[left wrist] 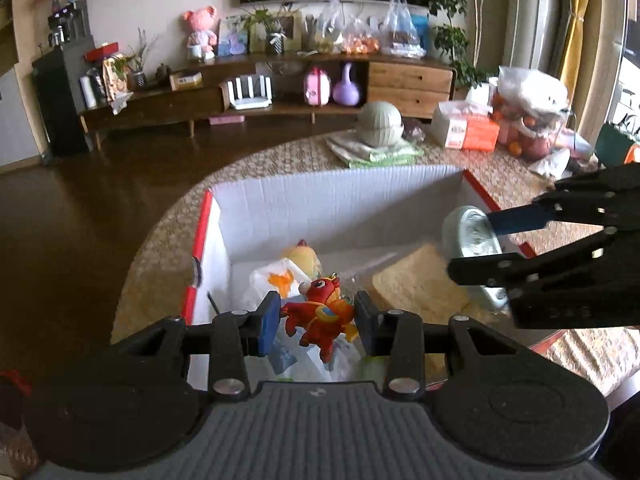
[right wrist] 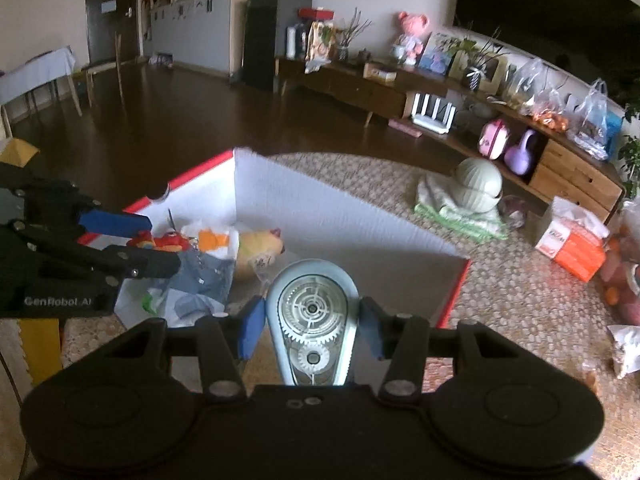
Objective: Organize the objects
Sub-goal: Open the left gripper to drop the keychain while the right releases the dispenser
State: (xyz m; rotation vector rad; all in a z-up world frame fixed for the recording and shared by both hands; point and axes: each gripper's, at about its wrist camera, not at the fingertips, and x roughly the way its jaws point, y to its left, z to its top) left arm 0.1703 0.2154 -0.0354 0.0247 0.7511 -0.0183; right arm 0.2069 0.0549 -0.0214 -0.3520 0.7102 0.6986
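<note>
Woven table mat (left wrist: 280, 156) under white box (left wrist: 340, 196); left tool (left wrist: 316, 322) clamps red toy (left wrist: 320, 316), right tool (right wrist: 312, 326) clamps geared gadget (right wrist: 312, 312)

1. Open-topped box (left wrist: 340, 200), free to enter from above.
2. Near half of floor crowded: yellow plush (right wrist: 260, 254), plastic bags (right wrist: 200, 284).
3. Far side by white wall (right wrist: 340, 232) bare.
4. Left gripper (right wrist: 160, 242) and right gripper (left wrist: 476, 236) both over the opening, crowding each other.

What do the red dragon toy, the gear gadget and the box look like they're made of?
Red dragon toy: probably soft rubber or PVC, going by its glossy moulded, brightly coloured surface.
Gear gadget: hard plastic, a pale blue shell with a clear window over white gears.
Box: corrugated board, ribbed white inside walls with a red outer face.
</note>
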